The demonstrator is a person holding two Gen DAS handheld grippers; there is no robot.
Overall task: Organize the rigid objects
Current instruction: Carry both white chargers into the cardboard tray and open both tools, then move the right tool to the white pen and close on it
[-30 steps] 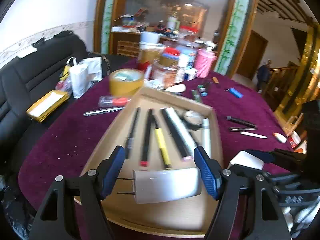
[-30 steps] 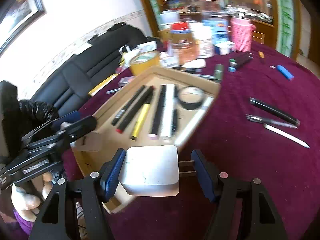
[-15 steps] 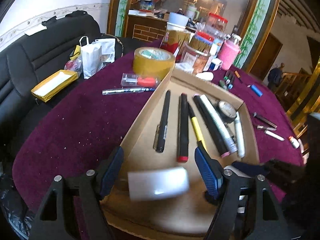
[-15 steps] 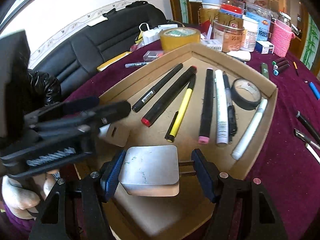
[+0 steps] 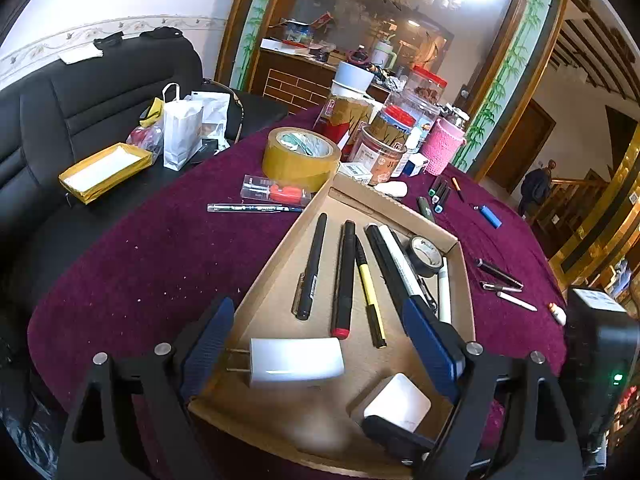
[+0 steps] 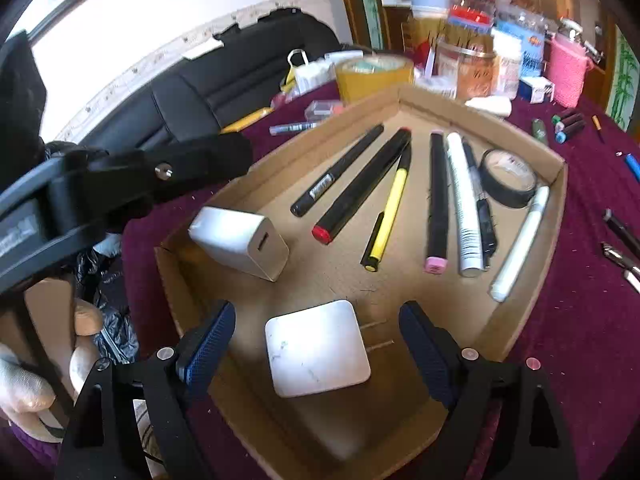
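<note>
A round table (image 5: 168, 264) in maroon cloth was seen, bearing a shallow cardboard tray (image 6: 532, 264); pens and markers were laid side by side in it, with a black tape roll (image 6: 508, 178) at its far right corner; the left gripper (image 5: 320, 344) was spread wide, its jaws just having been opening, with an oblong white charger (image 5: 296, 360) lying freed between them on the tray floor; the right gripper (image 6: 316, 350) was likewise released and just opened, a square white charger (image 6: 318, 354) resting untouched between its pads near the tray's near edge.
</note>
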